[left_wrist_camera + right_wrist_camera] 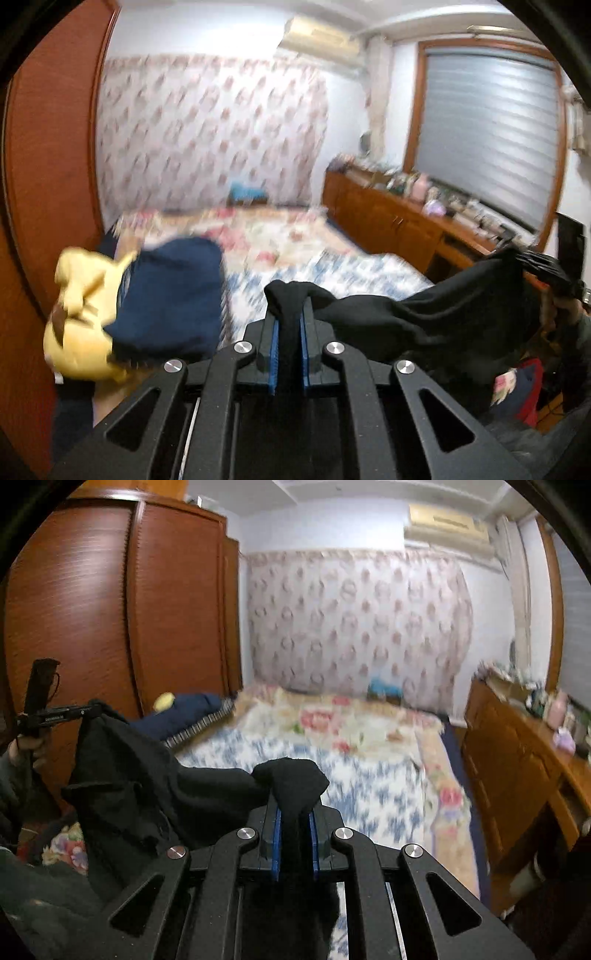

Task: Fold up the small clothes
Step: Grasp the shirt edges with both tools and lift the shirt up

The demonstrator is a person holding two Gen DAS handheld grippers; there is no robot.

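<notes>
Left wrist view: left gripper (289,321) jaws narrow, clamped on corner of black garment (424,314). Garment bunched, matte, spans right toward right gripper (550,271), raised above bed (332,266). Left of garment: yellow plush toy (79,314) against navy cushion (173,295). Wooden cabinet (388,218) with clutter right of bed, below blinds (491,144).

Right wrist view: right gripper (294,819) jaws narrow, pinching other corner of black garment (147,775). Cloth sags left toward left gripper (55,714), hanging over bed (351,757). Wardrobe (129,602) left of bed; air conditioner (448,526) above.
</notes>
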